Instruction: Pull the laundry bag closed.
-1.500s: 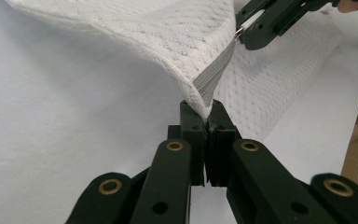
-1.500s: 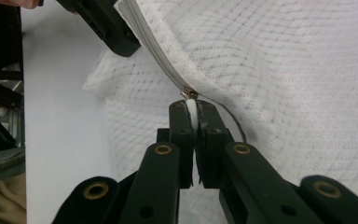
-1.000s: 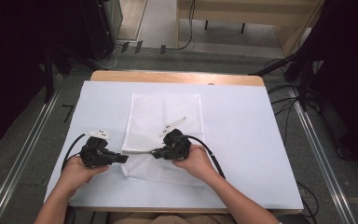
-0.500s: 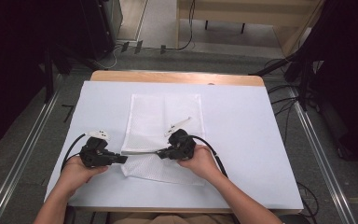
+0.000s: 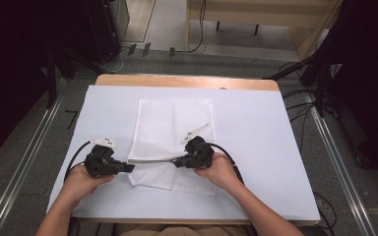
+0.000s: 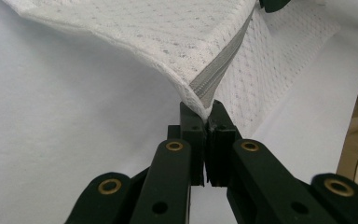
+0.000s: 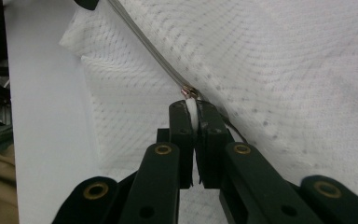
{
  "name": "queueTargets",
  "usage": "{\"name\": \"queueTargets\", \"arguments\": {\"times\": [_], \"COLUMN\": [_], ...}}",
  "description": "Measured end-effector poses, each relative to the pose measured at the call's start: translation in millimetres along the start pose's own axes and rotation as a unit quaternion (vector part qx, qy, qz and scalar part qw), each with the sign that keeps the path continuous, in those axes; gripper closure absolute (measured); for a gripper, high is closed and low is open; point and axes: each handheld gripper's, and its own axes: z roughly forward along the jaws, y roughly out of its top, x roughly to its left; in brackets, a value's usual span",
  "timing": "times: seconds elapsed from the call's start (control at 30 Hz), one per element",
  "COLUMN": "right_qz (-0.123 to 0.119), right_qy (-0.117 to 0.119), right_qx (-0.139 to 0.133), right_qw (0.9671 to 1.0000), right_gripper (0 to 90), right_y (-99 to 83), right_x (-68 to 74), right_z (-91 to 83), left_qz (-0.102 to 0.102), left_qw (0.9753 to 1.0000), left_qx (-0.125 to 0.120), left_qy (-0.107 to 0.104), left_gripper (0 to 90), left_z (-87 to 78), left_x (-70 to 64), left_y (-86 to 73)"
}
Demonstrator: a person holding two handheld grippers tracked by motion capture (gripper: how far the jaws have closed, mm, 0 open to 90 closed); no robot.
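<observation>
My left gripper (image 6: pixel 204 122) pinches the zipper-end corner of the white mesh bag (image 5: pixel 174 129) lying mid-table, while my right gripper (image 7: pixel 192 112) clamps the zipper pull (image 7: pixel 190 99). The mesh looks light and floppy, so I judge these are the firm spots to grip.

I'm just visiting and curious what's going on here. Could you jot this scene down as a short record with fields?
Surface: white table
Item: white mesh bag with a grey zipper
Left claw: shut on the bag's corner at the zipper's end
Right claw: shut on the white zipper pull
Zipper: stretched in a line between the two claws
Operator: a person's hands hold both claws
</observation>
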Motion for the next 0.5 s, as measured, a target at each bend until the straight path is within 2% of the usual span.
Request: {"name": "queueTargets", "arguments": {"times": [0.3,0.5], "right_qz": [0.014,0.014], "right_qy": [-0.008,-0.01], "right_qx": [-0.002,-0.001], "right_qw": [0.9999,0.9999], "right_gripper": [88.2,88.1], "right_y": [-7.6,-11.4], "right_x": [-7.9,-10.0], "right_z": [-9.6,-12.3], "left_qz": [-0.003,-0.002], "left_qw": [1.0,1.0], "left_qx": [-0.002,0.003], "left_qy": [0.001,0.003], "left_gripper": [88.9,88.8], "left_z": [-1.6,-0.8], "left_x": [1.6,0.7], "left_y": [-1.1,-1.4]}}
